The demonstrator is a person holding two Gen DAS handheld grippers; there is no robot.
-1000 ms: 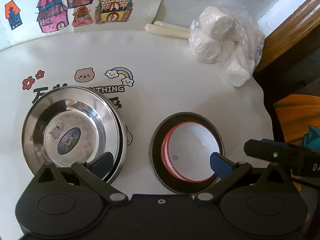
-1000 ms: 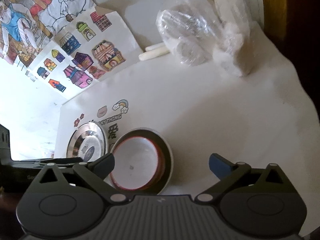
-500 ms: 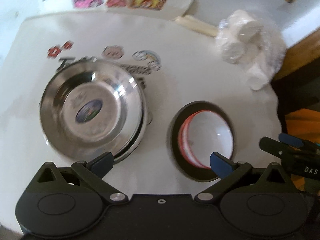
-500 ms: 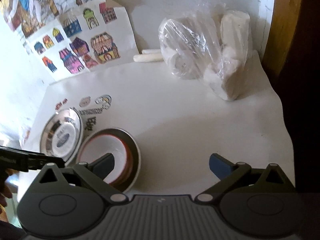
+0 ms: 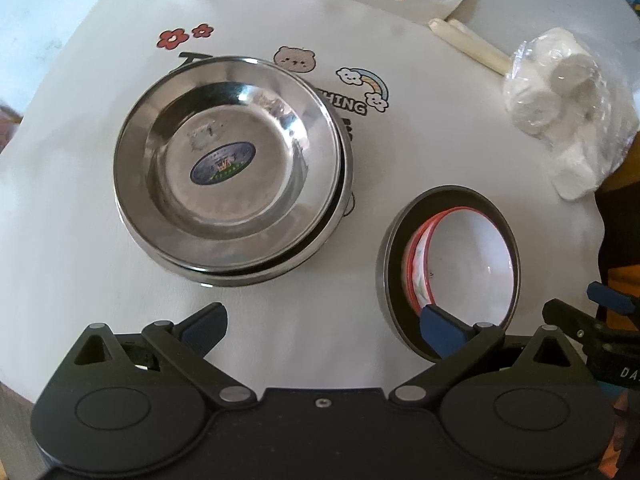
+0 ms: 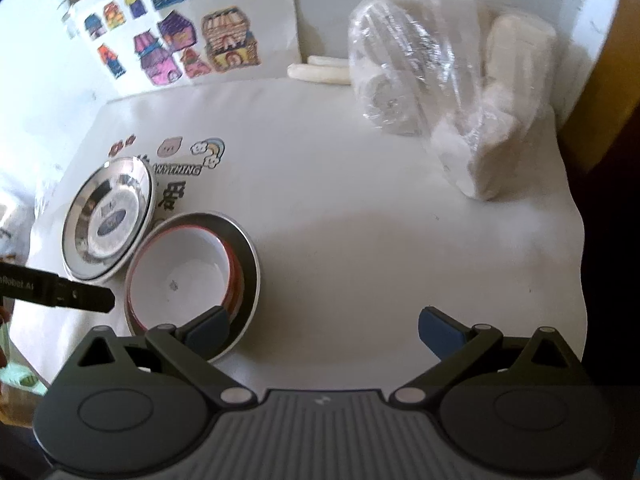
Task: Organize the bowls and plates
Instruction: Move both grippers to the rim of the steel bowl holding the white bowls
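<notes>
Both grippers spread wide and empty; bowl stack (image 5: 460,264) sits under left gripper (image 5: 322,322) right fingertip, plate stack (image 5: 228,172) ahead-left; right gripper (image 6: 324,326) nearer the bowls.

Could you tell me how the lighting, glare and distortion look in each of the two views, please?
Left wrist view: sharp; bright glare spots on the steel plates; fisheye bends the table edge. Right wrist view: softer and hazier, the left side washed out by strong light, a broad soft shadow on the tablecloth beside the nested bowls, reflections on the plastic bag, dark vignette corners.
</notes>
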